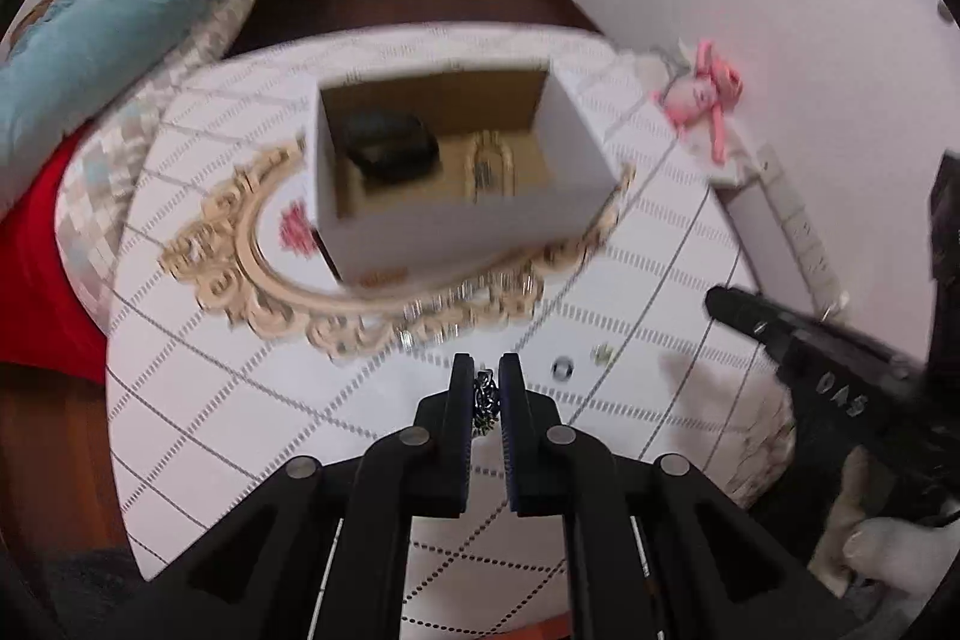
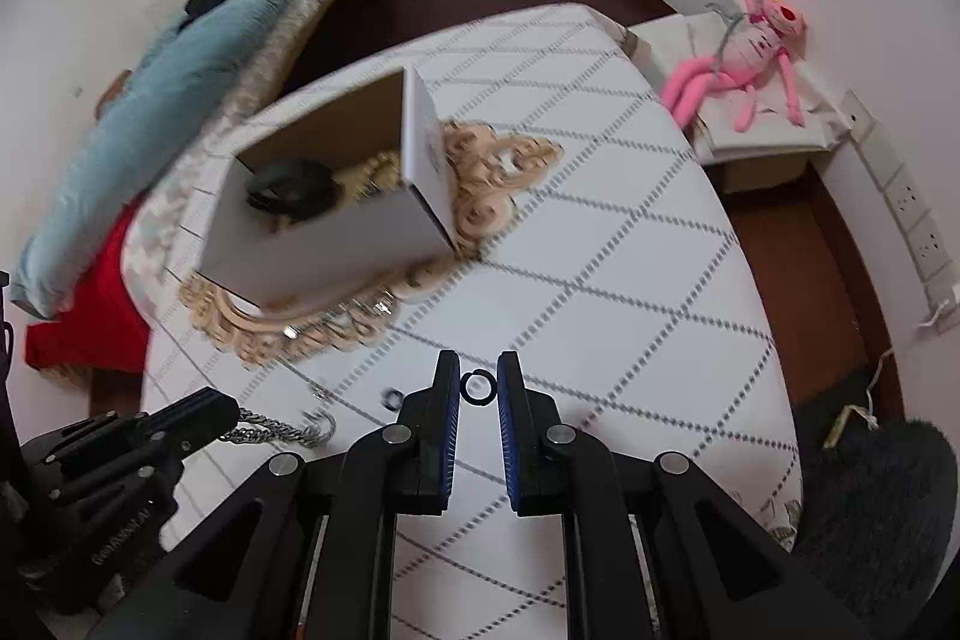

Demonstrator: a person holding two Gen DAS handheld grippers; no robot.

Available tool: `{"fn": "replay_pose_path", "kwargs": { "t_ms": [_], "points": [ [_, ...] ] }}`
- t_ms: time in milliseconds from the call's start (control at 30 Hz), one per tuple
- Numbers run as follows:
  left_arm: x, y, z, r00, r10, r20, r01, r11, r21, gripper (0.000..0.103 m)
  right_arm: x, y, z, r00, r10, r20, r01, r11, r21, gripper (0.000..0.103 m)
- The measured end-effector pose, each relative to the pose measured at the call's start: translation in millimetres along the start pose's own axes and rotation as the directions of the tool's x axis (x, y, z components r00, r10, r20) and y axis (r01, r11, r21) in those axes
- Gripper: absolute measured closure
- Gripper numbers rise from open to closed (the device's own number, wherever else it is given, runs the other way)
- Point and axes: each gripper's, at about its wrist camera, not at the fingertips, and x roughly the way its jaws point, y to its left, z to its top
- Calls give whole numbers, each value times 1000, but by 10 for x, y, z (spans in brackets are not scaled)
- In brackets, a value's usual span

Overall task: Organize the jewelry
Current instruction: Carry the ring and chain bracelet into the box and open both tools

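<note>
Left gripper [image 1: 485, 388]: its two black fingers are closed on a silver metal curb chain [image 1: 485, 400], which is bunched between the pads; in the right wrist view the same chain [image 2: 273, 427] trails from the tips and hangs in a slack loop close over the white quilted tabletop cover [image 2: 600, 232]. Judged light, limp and slippery: a pinch across several bunched links should hold better than a pinch on one link, and the loose tail could snag on a box edge. Right gripper [image 2: 478, 388]: the blue-lined pads are clamped on a small black ring [image 2: 478, 387], held upright by its outer edge. Judged rigid, very light and prone to flick out if squeezed off-centre. Two small items, another ring [image 1: 563, 369] and what may be an earring [image 1: 602, 353], lie on the cover just right of the left gripper's tips. The open white cardboard box [image 1: 462, 220] stands on an ornate cream-framed mirror tray [image 1: 240, 256], far of both grippers and well apart from them; it already holds a dark item and a pale beaded piece, too blurred to identify.
</note>
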Motion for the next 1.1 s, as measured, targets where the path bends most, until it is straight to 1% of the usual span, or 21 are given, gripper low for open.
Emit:
{"fn": "replay_pose_path", "kwargs": {
  "t_ms": [133, 267, 367, 467, 567, 633, 700, 800, 833, 900, 933, 967, 1000, 1033, 1067, 1100],
  "points": [
    [-270, 47, 335, 996, -38, 81, 41, 999, -33, 97, -98, 118, 222, 999, 41, 32, -41, 999, -16, 90],
    [-421, 115, 714, 988, -46, 148, 54, 997, -46, 97, -133, 265, 533, 995, 89, 54, -87, 995, -42, 90],
    [-391, 203, 973, 986, -41, 162, 50, 997, -52, 97, -98, 391, 789, 992, 116, 56, -112, 991, -70, 90],
    [-217, 305, 1156, 991, -34, 132, 42, 997, -61, 97, 34, 512, 1046, 992, 120, 36, -116, 988, -104, 90],
    [95, 454, 1271, 998, -24, 59, 29, 995, -94, 97, 247, 586, 1258, 994, 113, -10, -114, 986, -125, 90],
    [300, 545, 1311, 1000, -18, 9, 19, 993, -119, 97, 427, 630, 1368, 994, 97, -50, -103, 984, -142, 90],
    [468, 617, 1334, 999, 16, -45, -22, 990, -142, 97, 585, 669, 1416, 994, 74, -81, -86, 984, -158, 90],
    [633, 690, 1362, 994, 51, -94, -67, 983, -169, 92, 806, 717, 1490, 992, 40, -123, -63, 980, -187, 90],
    [674, 707, 1369, 992, 63, -109, -81, 981, -177, 89, 877, 729, 1515, 990, 27, -137, -53, 980, -193, 90],
    [732, 725, 1384, 988, 93, -127, -115, 978, -175, 68, 978, 755, 1562, 987, -4, -162, -30, 978, -206, 89],
    [738, 731, 1390, 986, 109, -125, -130, 976, -173, 43, 1029, 772, 1589, 984, -25, -176, -13, 977, -213, 89],
    [715, 747, 1391, 987, 118, -107, -136, 974, -182, 29, 1047, 785, 1601, 983, -44, -176, 4, 975, -221, 87],
    [696, 763, 1385, 988, 123, -95, -139, 972, -187, 29, 1043, 799, 1606, 984, -52, -168, 13, 974, -227, 78],
    [691, 775, 1387, 987, 130, -93, -146, 971, -189, 29, 1027, 812, 1611, 987, -62, -151, 25, 972, -235, 72],
    [685, 785, 1385, 986, 136, -95, -152, 970, -191, 29, 1001, 813, 1620, 988, -65, -138, 31, 971, -235, 58],
    [674, 797, 1381, 986, 140, -92, -156, 969, -194, 28, 977, 807, 1623, 990, -64, -127, 33, 972, -234, 50]
  ]
}}
